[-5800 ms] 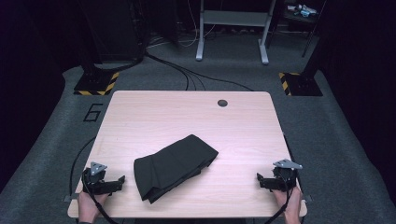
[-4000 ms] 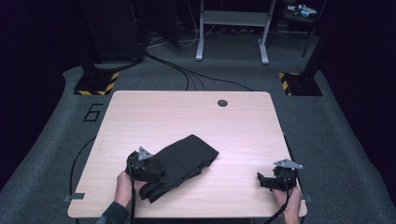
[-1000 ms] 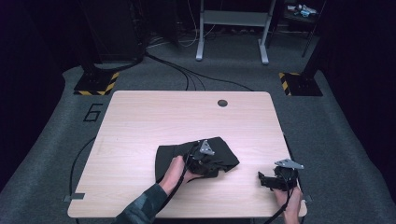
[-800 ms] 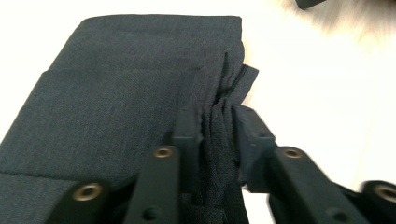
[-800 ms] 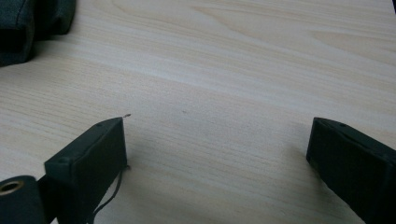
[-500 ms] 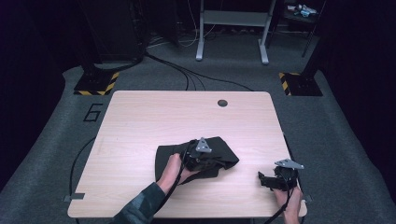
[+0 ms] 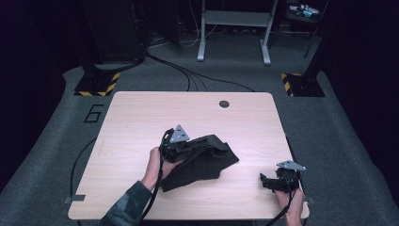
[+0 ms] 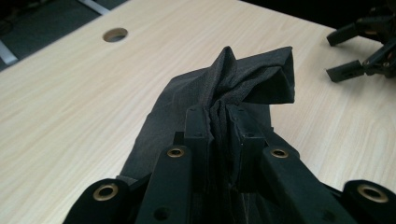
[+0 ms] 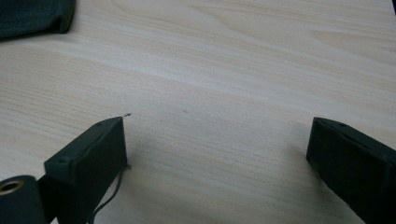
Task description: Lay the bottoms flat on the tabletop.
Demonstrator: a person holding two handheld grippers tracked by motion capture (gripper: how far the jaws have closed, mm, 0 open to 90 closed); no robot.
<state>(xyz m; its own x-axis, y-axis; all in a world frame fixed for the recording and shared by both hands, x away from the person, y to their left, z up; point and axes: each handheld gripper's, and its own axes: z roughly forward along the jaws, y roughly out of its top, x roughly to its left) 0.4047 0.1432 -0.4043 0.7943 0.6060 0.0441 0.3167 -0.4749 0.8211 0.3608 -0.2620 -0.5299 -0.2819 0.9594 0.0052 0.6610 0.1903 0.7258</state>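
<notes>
A black cloth (image 7: 204,162) lies bunched in the middle of the wooden table (image 7: 141,117), its left part lifted and folded toward the right. My left gripper (image 7: 190,147) is shut on a gathered fold of it. In the left gripper view the jaws (image 8: 219,123) pinch the cloth (image 8: 247,79), which rises in a peak beyond them. My right gripper (image 7: 265,182) rests near the table's front right corner, open and apart from the cloth. The right gripper view has its fingers (image 9: 93,154) wide apart over bare wood, with a corner of the cloth (image 9: 32,16) at the top left.
A round cable hole (image 7: 224,103) sits near the table's far edge. The left gripper's cable (image 7: 157,188) trails off the front edge. Black stands and cables (image 7: 197,77) lie on the grey floor behind the table.
The left gripper came from the front left corner, shut on the cloth's left end and carried it rightward over the rest. In the last half second it has drawn back leftward with the fold. The right gripper stayed still.
</notes>
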